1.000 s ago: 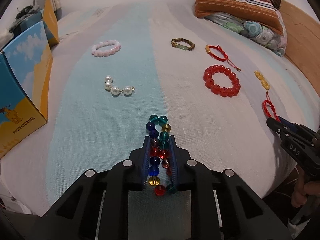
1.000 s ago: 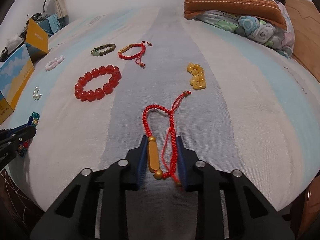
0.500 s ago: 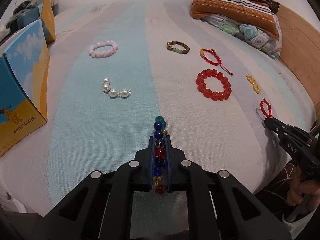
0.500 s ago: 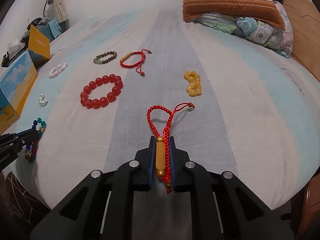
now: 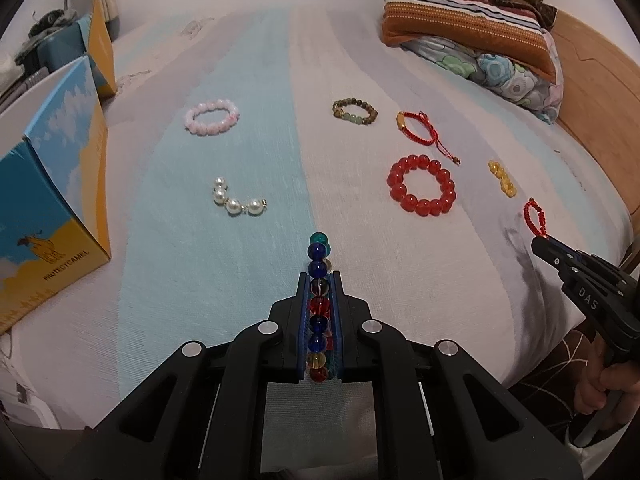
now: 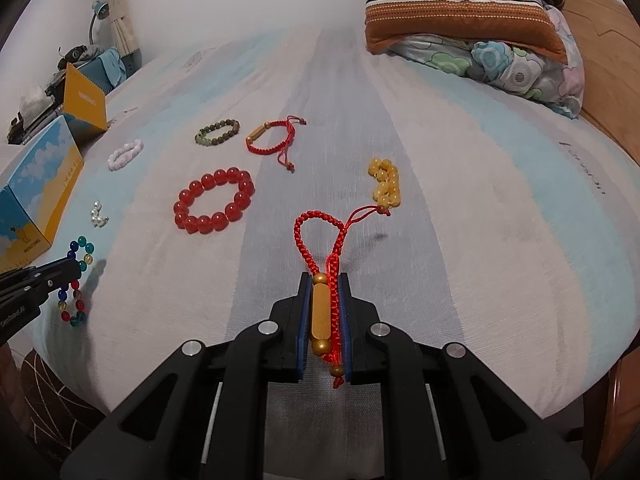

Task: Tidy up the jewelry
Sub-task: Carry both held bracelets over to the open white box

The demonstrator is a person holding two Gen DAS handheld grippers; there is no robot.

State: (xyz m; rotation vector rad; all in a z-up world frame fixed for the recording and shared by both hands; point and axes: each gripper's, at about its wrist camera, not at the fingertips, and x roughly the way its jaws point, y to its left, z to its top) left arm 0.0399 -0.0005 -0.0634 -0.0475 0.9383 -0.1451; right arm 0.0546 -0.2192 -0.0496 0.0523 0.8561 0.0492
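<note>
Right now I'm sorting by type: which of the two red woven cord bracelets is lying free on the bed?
The far red cord bracelet, beside the green-brown bead bracelet. The other red cord bracelet is clamped in the right gripper.

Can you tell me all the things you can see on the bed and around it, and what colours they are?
multicolour bead bracelet: 1, blue, red, teal, yellow; in left gripper
red cord bracelet: 1, red with gold tube; in right gripper
second red cord bracelet: 1, red and gold; far middle of bed
red bead bracelet: 1, red; middle left
yellow beads: 1 bunch, yellow; right
brown-green bracelet: 1; far left
pink bracelet: 1, pink; far left
pearls: 1 strand, white; left
boxes: 2, blue and orange; left edge
pillows: stack, striped and floral; far right
left gripper: black, shut
right gripper: black, shut
</note>
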